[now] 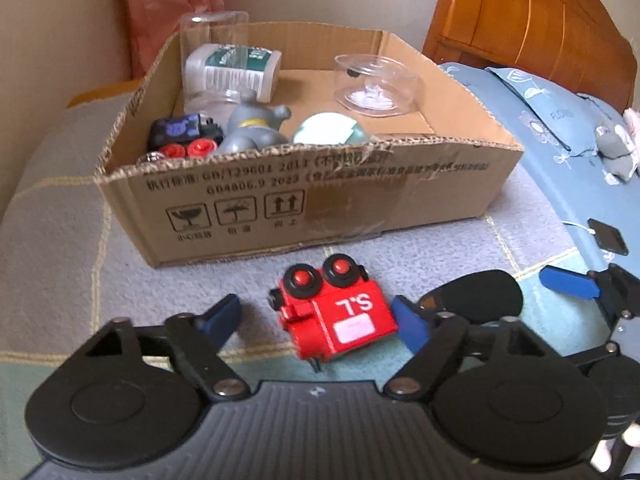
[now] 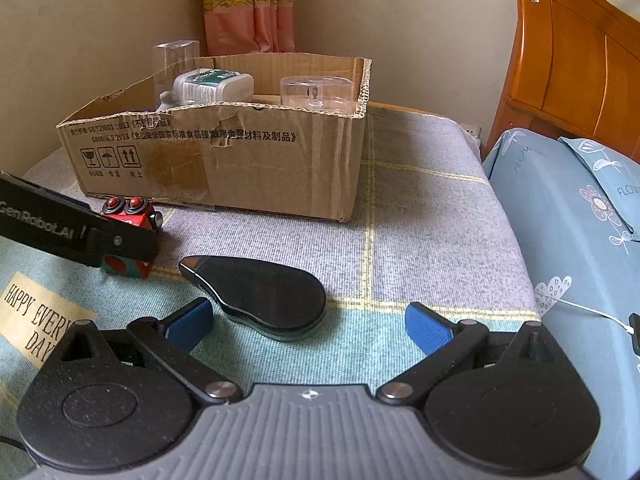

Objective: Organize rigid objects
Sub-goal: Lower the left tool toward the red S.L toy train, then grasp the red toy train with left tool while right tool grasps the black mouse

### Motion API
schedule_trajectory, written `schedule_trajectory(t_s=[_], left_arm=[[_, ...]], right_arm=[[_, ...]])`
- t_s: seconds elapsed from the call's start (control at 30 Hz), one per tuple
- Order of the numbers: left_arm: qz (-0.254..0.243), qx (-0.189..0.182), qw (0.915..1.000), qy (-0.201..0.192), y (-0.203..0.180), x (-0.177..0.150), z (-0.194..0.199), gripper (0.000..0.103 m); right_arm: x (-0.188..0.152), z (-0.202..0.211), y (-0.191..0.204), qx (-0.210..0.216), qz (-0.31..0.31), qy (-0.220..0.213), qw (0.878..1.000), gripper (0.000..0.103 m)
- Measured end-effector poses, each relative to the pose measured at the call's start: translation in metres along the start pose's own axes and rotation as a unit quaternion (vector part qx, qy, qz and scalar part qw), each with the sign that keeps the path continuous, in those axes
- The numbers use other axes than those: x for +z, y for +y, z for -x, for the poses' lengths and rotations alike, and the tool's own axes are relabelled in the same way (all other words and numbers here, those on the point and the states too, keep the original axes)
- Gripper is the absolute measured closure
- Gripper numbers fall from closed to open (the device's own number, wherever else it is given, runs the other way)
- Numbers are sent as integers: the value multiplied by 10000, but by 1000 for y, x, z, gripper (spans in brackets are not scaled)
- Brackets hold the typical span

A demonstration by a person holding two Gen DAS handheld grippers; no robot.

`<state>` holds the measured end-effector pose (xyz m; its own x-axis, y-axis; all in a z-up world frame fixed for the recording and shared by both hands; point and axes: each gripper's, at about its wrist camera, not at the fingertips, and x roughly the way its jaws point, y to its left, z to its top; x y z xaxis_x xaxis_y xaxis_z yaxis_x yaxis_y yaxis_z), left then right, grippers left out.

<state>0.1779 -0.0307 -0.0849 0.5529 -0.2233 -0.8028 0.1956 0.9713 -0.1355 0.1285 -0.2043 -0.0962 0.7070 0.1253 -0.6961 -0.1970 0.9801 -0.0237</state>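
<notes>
now i centre the wide-open, empty left gripper on the red toy train, then close squarely; right gripper waits open, empty, by the black case.

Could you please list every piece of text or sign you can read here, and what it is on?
"S.L", upside down: red toy train.
"GenRobot.AI": left gripper arm.
"HAPPY EVER… DAY", cut off: blanket.
"GB4806.9 2023", handling pictograms: cardboard box.
"FLOW…": pillow.
White bottle label: unreadable.
</notes>
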Motion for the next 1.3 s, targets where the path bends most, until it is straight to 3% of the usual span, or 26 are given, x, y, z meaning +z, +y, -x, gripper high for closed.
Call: schedule_trajectory(t_s=[0.07, 0.5, 1.17, 1.3], left_arm=[[-85, -37, 10000, -29, -1, -1, 3, 39], [87, 588, 9981, -142, 37, -9, 17, 39], [6, 495, 9987, -87, 47, -11, 14, 40], [-21, 441, 9990, -43, 48, -10, 14, 40]], right_arm=[[-1, 0, 0, -2, -3, 0, 10000, 0], [3, 2, 36, 171, 128, 208, 9996, 0], [24, -20, 60, 442, 454, 181, 9978, 0], [25, -17, 58, 550, 612, 193, 9964, 6]])
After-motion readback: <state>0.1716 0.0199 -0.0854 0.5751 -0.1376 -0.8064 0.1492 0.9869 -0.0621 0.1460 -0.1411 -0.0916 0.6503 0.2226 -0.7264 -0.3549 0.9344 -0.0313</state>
